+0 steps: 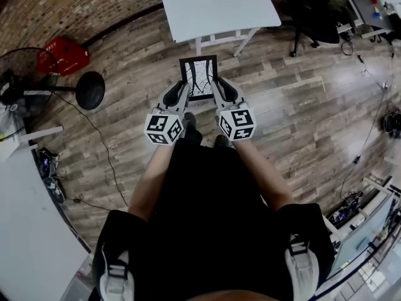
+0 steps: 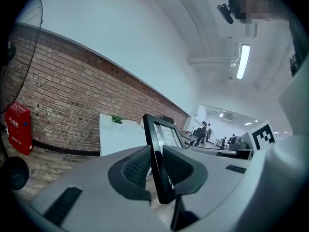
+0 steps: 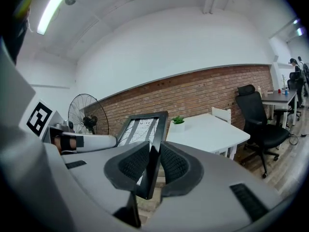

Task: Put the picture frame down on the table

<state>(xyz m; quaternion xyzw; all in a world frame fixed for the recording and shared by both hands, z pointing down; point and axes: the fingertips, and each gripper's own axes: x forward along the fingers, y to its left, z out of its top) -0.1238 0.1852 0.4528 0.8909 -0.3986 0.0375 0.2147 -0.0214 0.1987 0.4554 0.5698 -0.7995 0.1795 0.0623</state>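
Left gripper (image 1: 181, 93) and right gripper (image 1: 220, 91) each pinch the picture frame (image 1: 199, 74) between their jaws.

- Black rectangular picture frame (image 1: 199, 77): held above the wood-plank floor (image 1: 294, 118), just before the near edge of the white rectangular table (image 1: 216, 8), not on it.
- Left gripper (image 1: 180, 93): clamped on the frame's left edge.
- Right gripper (image 1: 219, 91): clamped on the frame's right edge, so the frame sits between the two.
- Small green potted plant (image 3: 177, 121): on the table, apparently at its wall side.
- Black office chair (image 1: 316, 8): right of the table.
- Red box (image 1: 62, 56) and black round-based floor fan (image 1: 25, 86): left of the table, near the brick wall (image 1: 75, 5).
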